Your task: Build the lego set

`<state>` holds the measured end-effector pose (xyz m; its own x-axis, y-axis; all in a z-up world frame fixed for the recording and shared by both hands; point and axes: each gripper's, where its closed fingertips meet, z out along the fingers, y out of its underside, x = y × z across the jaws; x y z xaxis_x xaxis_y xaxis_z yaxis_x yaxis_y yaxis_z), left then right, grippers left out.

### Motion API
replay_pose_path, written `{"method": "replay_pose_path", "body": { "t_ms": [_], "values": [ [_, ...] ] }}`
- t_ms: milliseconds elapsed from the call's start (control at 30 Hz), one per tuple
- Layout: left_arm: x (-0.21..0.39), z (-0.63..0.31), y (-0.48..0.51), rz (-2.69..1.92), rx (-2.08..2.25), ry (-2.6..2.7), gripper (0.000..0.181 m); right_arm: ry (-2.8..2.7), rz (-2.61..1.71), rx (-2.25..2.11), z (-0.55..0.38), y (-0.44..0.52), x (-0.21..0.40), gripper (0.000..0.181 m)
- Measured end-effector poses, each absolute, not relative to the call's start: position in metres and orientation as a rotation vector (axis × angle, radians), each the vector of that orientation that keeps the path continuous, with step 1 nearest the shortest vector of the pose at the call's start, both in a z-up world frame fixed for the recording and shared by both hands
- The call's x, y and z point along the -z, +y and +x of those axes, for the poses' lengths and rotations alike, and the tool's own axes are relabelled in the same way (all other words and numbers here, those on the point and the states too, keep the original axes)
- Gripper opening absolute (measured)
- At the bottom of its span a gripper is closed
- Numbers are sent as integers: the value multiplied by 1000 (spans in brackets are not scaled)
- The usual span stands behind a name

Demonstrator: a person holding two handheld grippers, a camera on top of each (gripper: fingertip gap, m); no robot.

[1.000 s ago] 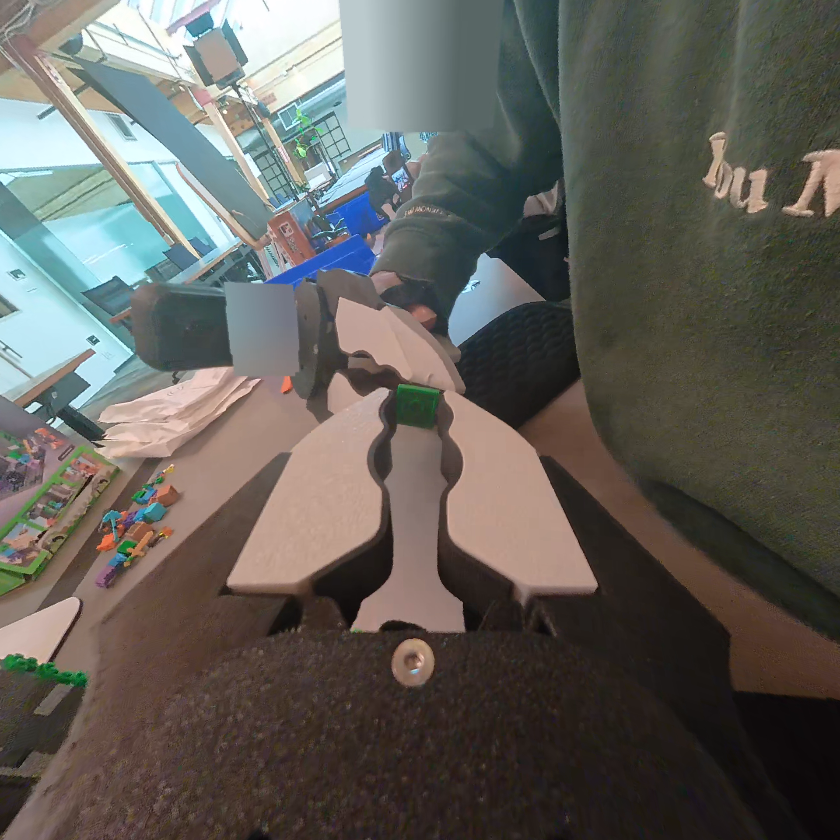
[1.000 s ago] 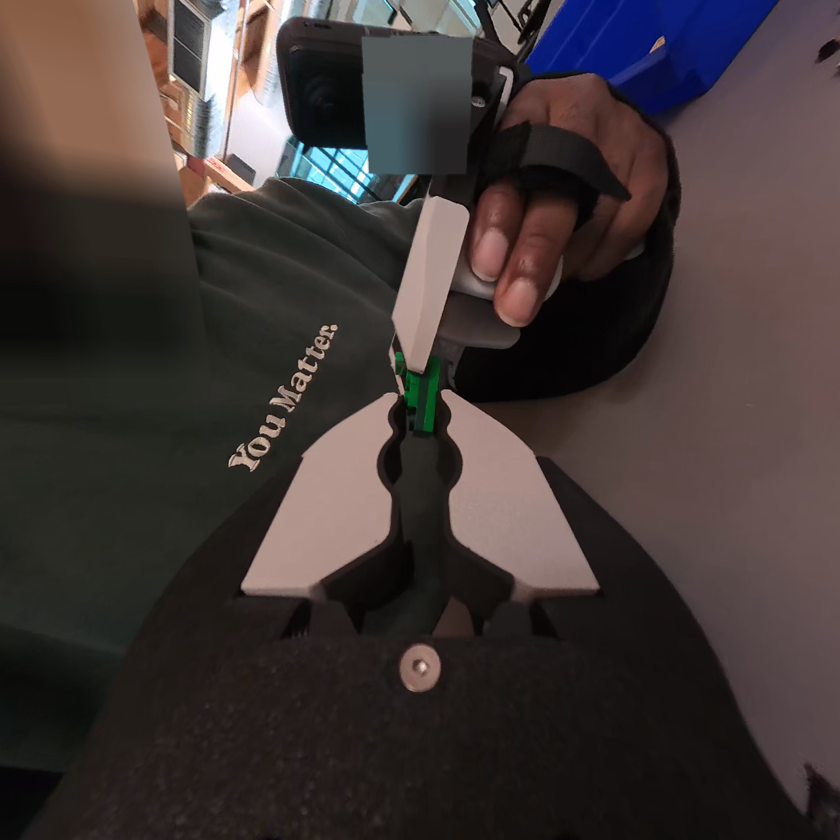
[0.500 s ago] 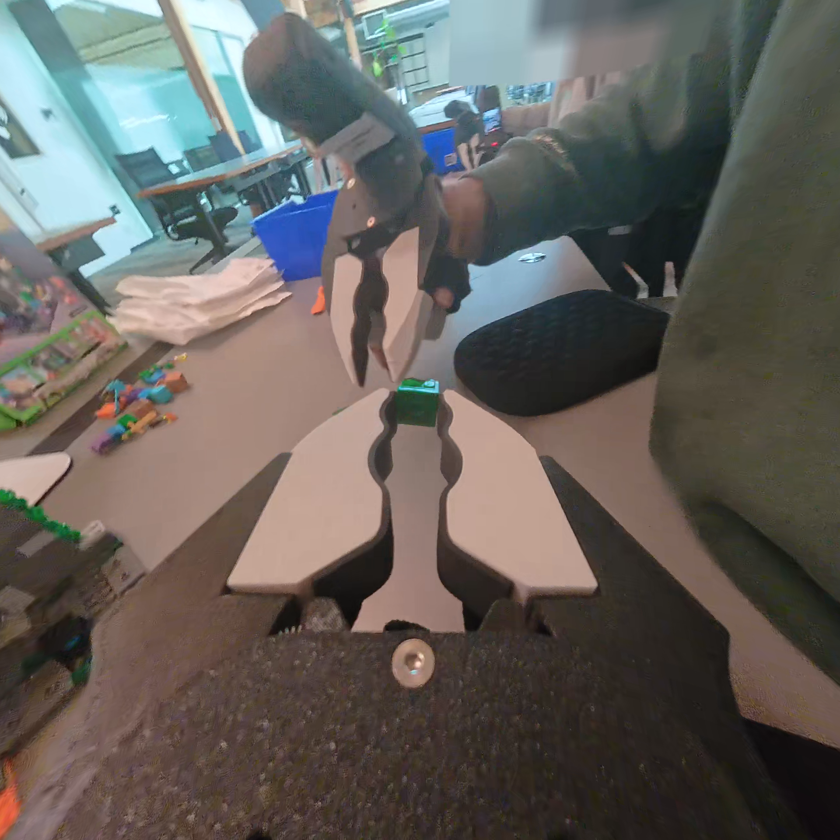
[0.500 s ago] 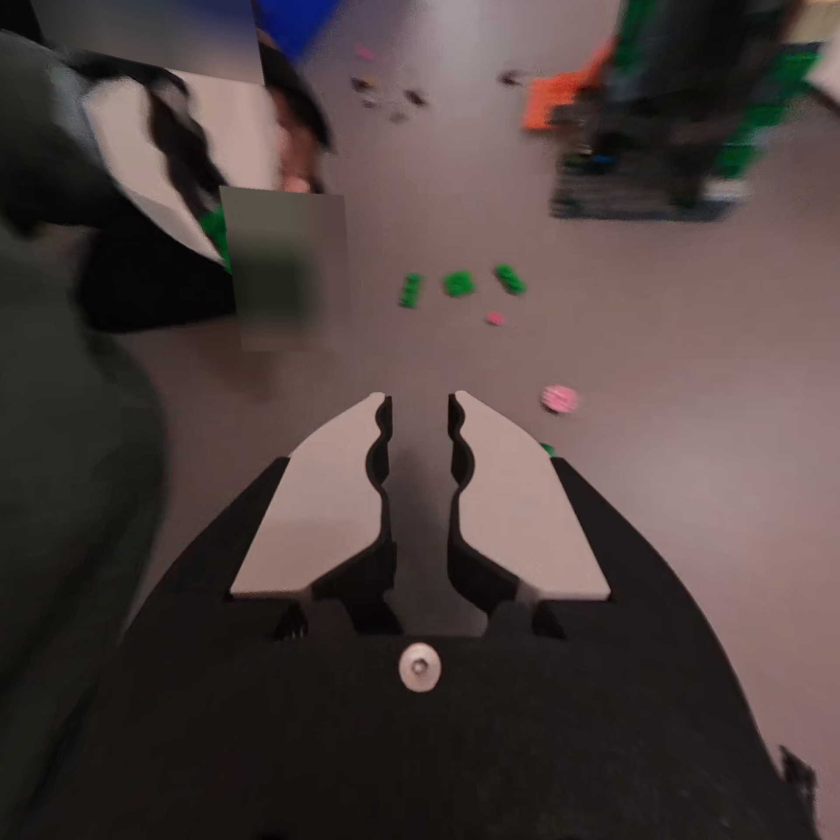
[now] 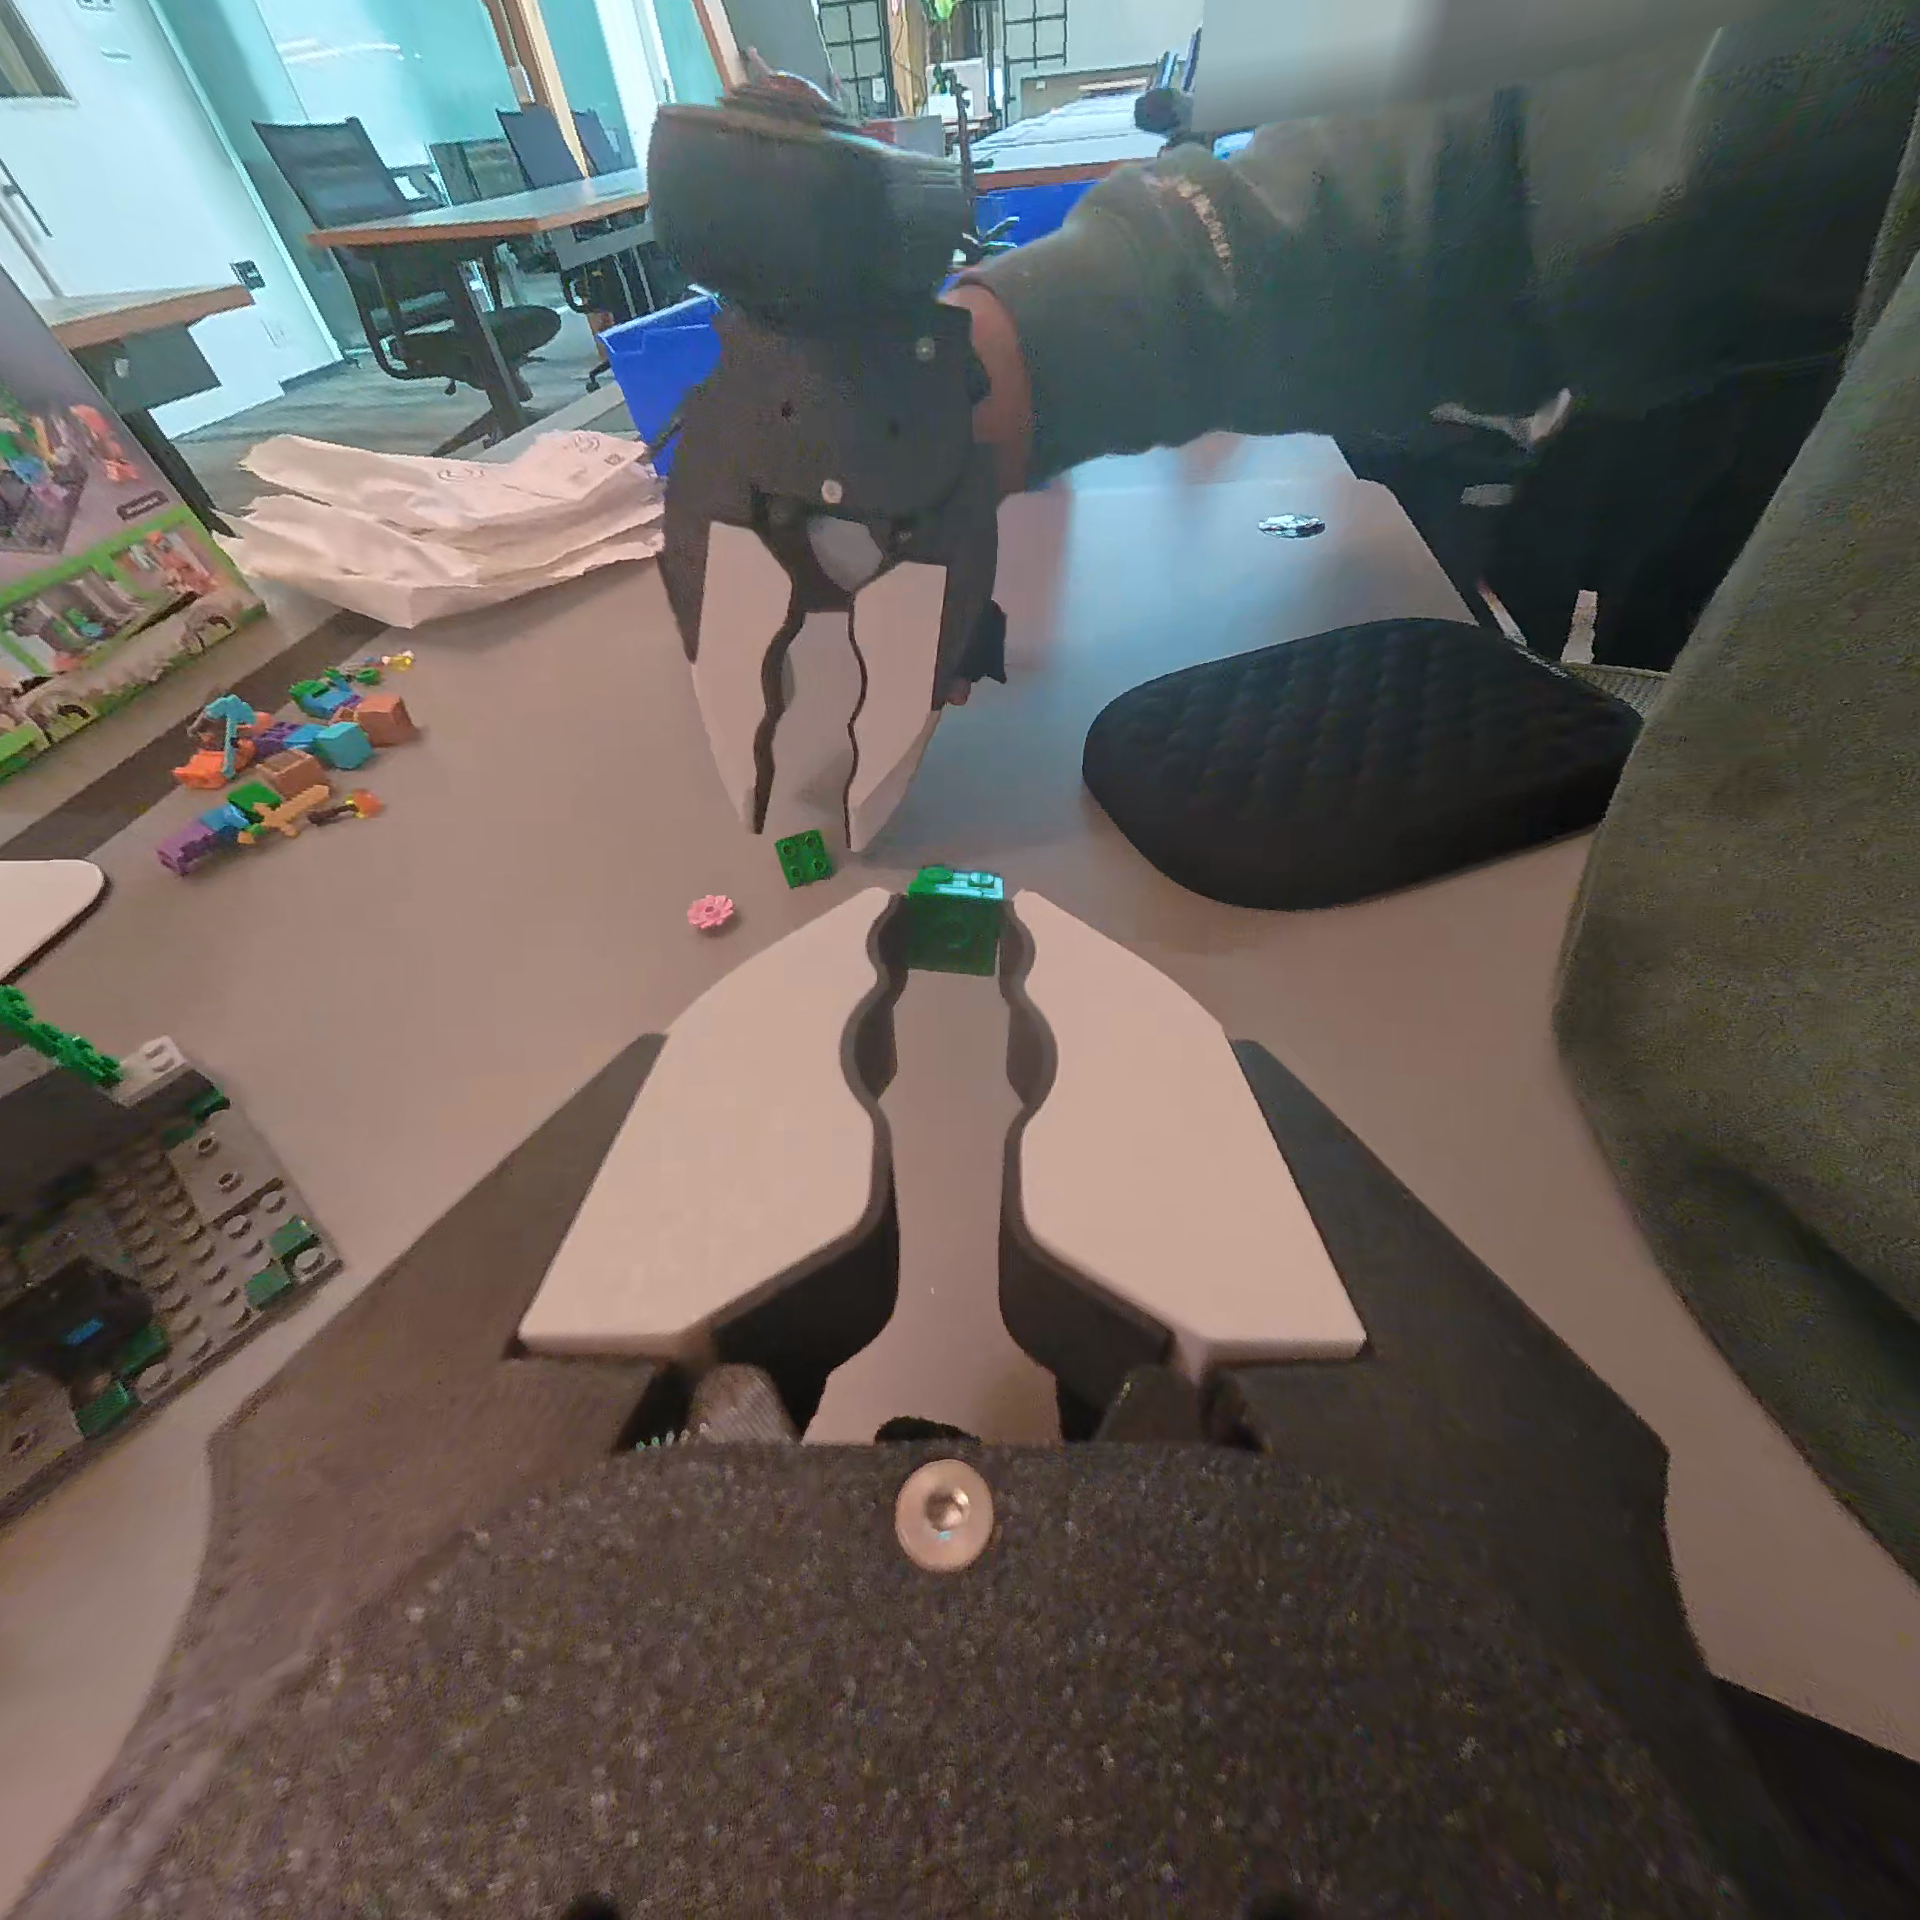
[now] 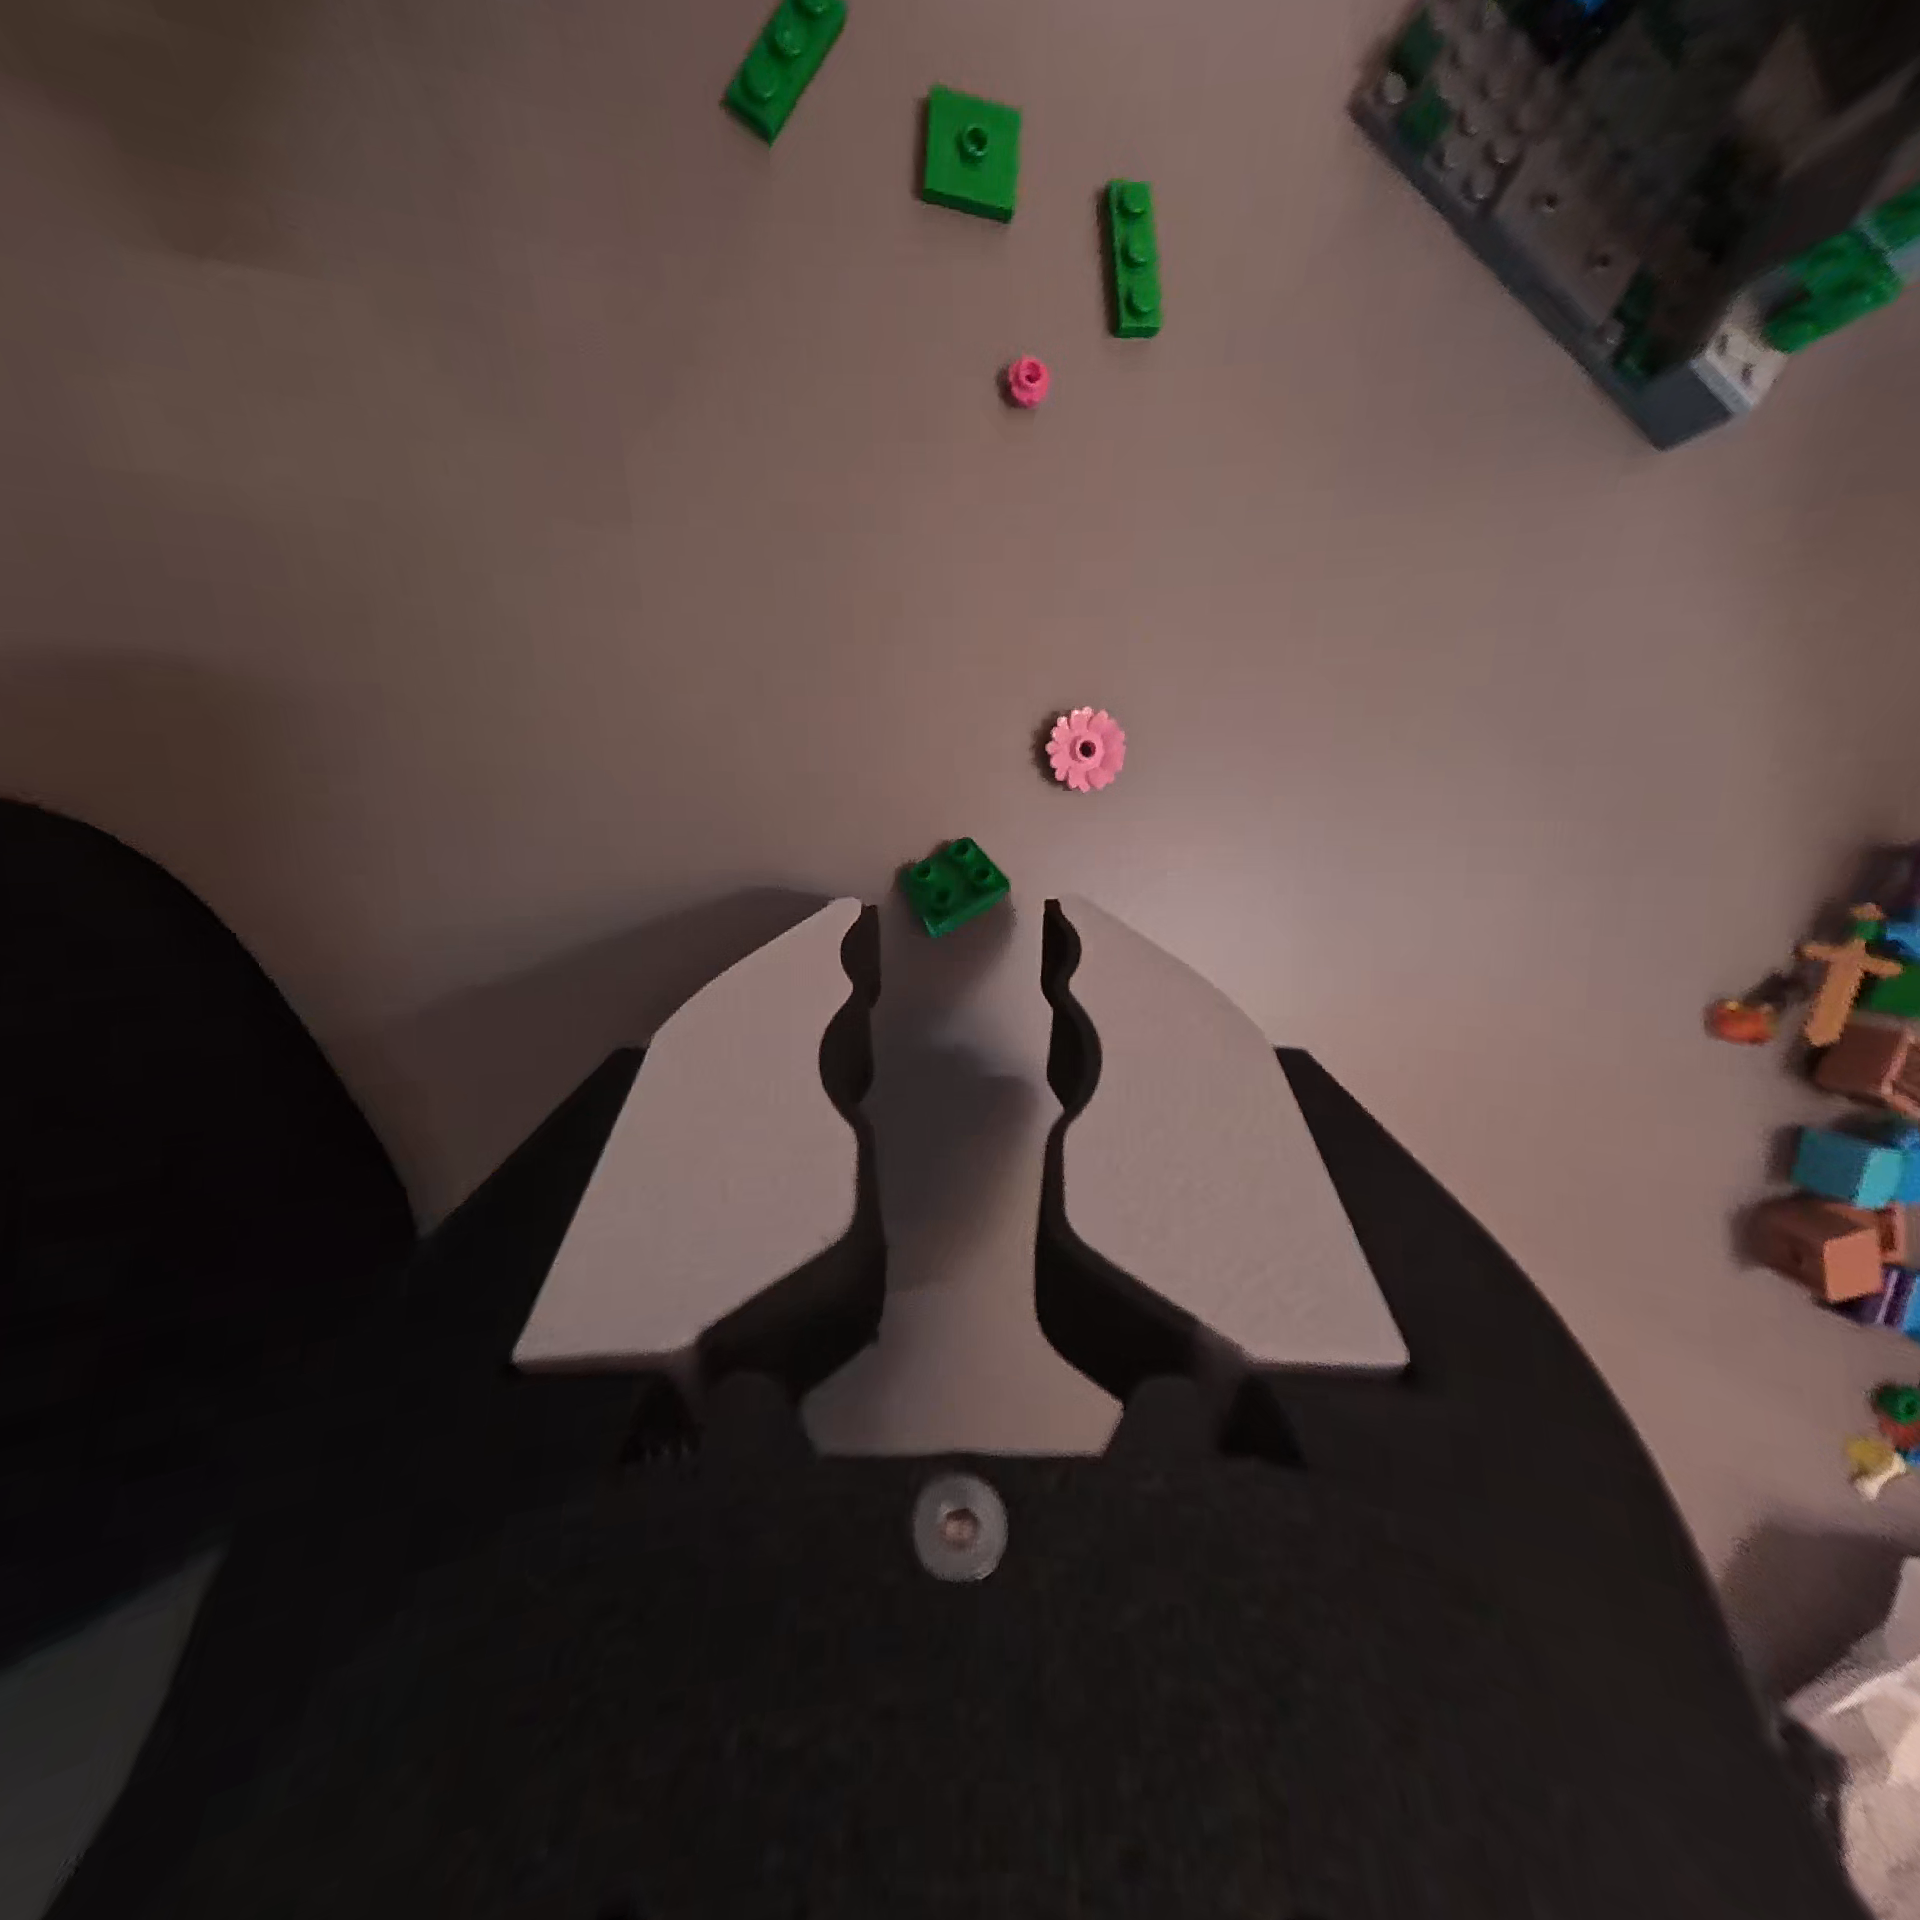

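Note:
My left gripper (image 5: 953, 914) is shut on a small green brick assembly (image 5: 955, 923) held at its fingertips above the grey table. My right gripper (image 6: 958, 906) is open and points down at the table; it also shows in the left wrist view (image 5: 805, 821). A small green 2x2 brick (image 6: 954, 885) lies on the table just beyond the open fingertips, and in the left wrist view (image 5: 803, 858) it sits under them. A pink flower piece (image 6: 1086, 748) lies a little farther on, also in the left wrist view (image 5: 712, 911).
Several green plates (image 6: 971, 154) and a small pink stud (image 6: 1029, 380) lie farther out. The partly built grey and green model (image 5: 135, 1226) stands at left. A pile of coloured pieces (image 5: 281, 758), the set's box (image 5: 94, 582), paper bags (image 5: 447, 509) and a black pad (image 5: 1351, 748) surround the table space. The grippers' ends are close to 15 cm from one another. It is some 9 cm from my right tips to the small pink stud (image 6: 1029, 380).
My right gripper let go of the green assembly, opened, swung away and came down over the green 2x2 brick on the table. My left gripper keeps the assembly and has levelled out.

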<state>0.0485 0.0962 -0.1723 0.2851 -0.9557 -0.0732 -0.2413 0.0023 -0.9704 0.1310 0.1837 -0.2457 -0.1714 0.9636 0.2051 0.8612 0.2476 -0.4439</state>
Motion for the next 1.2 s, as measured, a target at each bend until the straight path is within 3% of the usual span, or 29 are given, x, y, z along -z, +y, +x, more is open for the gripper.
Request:
{"method": "replay_pose_path", "body": {
  "t_ms": [267,500,767,1200],
  "values": [
    [175,49,95,-1485,846,1178,16,-2130,-1662,-411,120,177,248,17],
    [177,49,96,-1496,848,1176,16,-2056,-1525,-600,91,144,232,17],
    [178,47,101,-1520,833,1153,16,-2088,-1316,-447,66,132,241,17],
    [182,42,110,-1573,809,1110,16,-2121,-1270,-600,89,97,244,20]
  ]
}}
